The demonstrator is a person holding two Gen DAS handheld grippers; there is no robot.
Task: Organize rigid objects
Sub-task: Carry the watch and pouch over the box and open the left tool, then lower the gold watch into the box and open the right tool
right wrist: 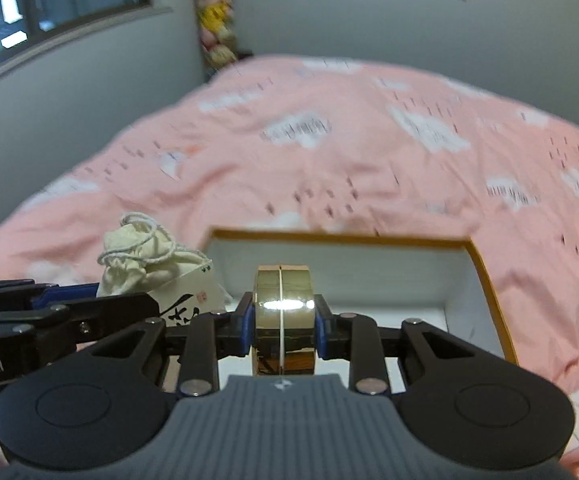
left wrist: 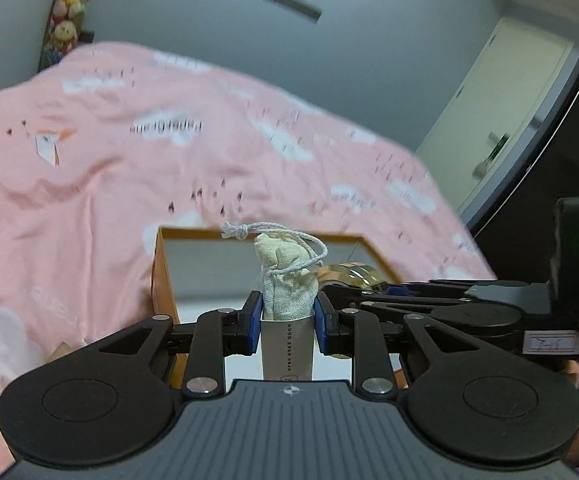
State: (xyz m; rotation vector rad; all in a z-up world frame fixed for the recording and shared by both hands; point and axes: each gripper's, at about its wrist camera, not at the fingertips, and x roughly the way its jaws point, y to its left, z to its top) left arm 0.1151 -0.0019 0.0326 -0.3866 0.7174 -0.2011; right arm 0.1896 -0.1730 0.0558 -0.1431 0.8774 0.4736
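Left hand-held gripper [left wrist: 288, 319]: clamped on silver tin [left wrist: 288, 350] topped by beige drawstring pouch [left wrist: 287, 280], frame centre | Right hand-held gripper [right wrist: 282, 326]: clamped on shiny gold round tin [right wrist: 282, 320] | Orange-rimmed white box [right wrist: 485, 280] behind, on pink bed [right wrist: 329, 140].

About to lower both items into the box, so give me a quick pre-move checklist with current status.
1. Left claw closed on the silver metal tube topped by a beige drawstring cloth pouch: ok.
2. Right claw closed on the shiny gold round tin: ok.
3. Orange-rimmed open cardboard box ahead of both claws: ok.
4. White box floor bare where visible: ok; the rest is hidden.
5. Clearance between the two claws: cannot tell, they look close.
6. Pouch seated firmly on tube: cannot tell.
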